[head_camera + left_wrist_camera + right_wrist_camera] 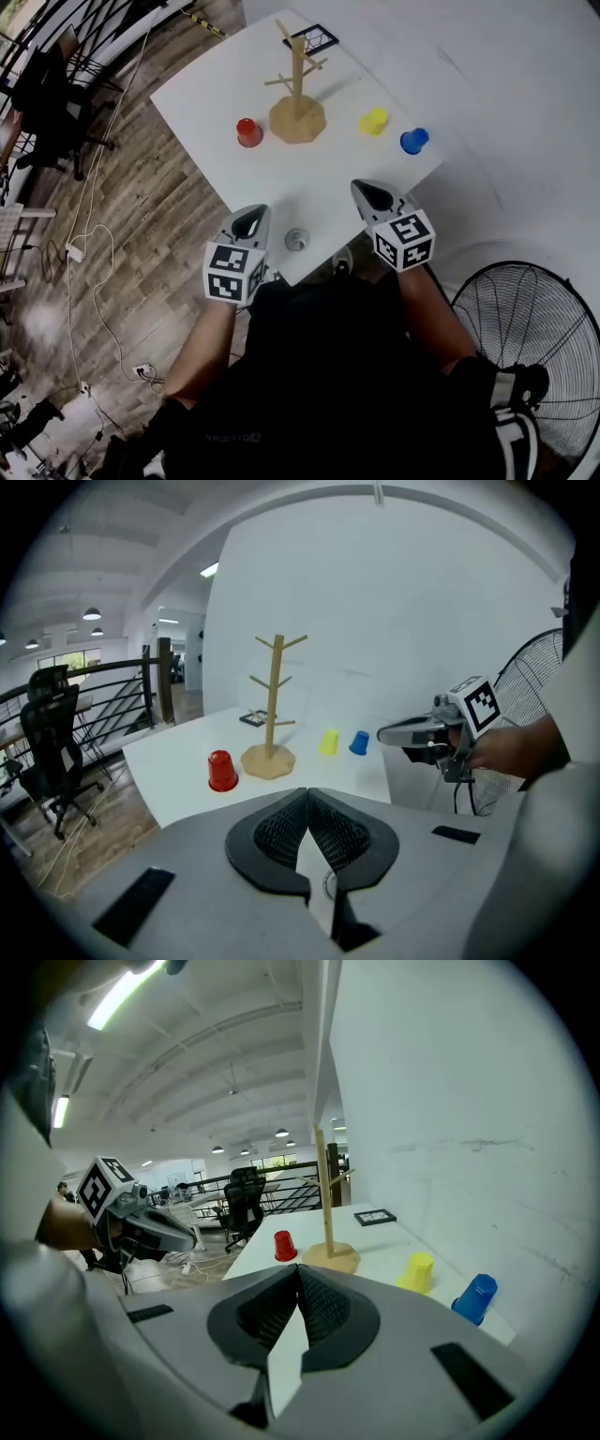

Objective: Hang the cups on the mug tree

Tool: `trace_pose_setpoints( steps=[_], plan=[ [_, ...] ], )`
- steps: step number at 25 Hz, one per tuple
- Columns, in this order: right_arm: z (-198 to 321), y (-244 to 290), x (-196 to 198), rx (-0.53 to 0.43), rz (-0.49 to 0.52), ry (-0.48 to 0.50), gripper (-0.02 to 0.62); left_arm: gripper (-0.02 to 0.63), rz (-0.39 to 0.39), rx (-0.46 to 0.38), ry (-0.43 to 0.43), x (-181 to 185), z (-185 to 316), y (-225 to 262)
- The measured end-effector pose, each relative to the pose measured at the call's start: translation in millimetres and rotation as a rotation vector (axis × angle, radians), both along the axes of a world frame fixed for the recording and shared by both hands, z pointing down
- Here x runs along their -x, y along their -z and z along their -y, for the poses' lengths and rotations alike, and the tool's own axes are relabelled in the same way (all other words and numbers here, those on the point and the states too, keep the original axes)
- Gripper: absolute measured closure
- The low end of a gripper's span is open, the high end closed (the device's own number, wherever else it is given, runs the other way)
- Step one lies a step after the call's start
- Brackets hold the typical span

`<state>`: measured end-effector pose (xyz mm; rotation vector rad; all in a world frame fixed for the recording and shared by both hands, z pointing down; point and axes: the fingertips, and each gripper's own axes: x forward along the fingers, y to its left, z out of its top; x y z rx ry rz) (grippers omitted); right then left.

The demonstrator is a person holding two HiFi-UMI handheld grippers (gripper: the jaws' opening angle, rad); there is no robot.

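A wooden mug tree (297,103) (271,733) (328,1232) stands on the white table (216,84), its pegs bare. Three cups sit upside down around it: a red cup (248,132) (221,770) (284,1245) to its left, a yellow cup (374,120) (328,742) (415,1272) and a blue cup (413,141) (359,743) (475,1297) to its right. My left gripper (250,223) (307,832) hovers at the table's near edge, shut and empty. My right gripper (373,195) (298,1307) hangs over the near edge too, shut with nothing in it.
A small black-framed marker card (310,40) lies at the table's far side. A round silver object (297,240) sits by the near edge between the grippers. A standing fan (534,337) is at my right, an office chair (52,103) and floor cables (94,253) at my left.
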<state>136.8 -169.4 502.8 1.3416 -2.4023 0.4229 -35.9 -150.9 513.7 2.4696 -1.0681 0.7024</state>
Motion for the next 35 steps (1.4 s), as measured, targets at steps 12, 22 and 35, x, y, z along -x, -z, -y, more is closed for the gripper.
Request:
trace_pose_setpoints(
  steps=[12, 22, 35],
  plan=[
    [52.5, -28.0, -114.3, 0.011, -0.145, -0.176, 0.588, 0.591, 0.05, 0.005, 0.005, -21.1, 3.9, -3.3],
    [89.8, -79.6, -214.6, 0.118, -0.306, -0.341, 0.57, 0.591, 0.068, 0.014, 0.042, -11.3, -0.6, -10.0],
    [128.5, -111.7, -254.8, 0.222, -0.397, -0.311, 0.351, 0.591, 0.084, 0.014, 0.078, 0.4, 3.9, -7.8]
  ],
)
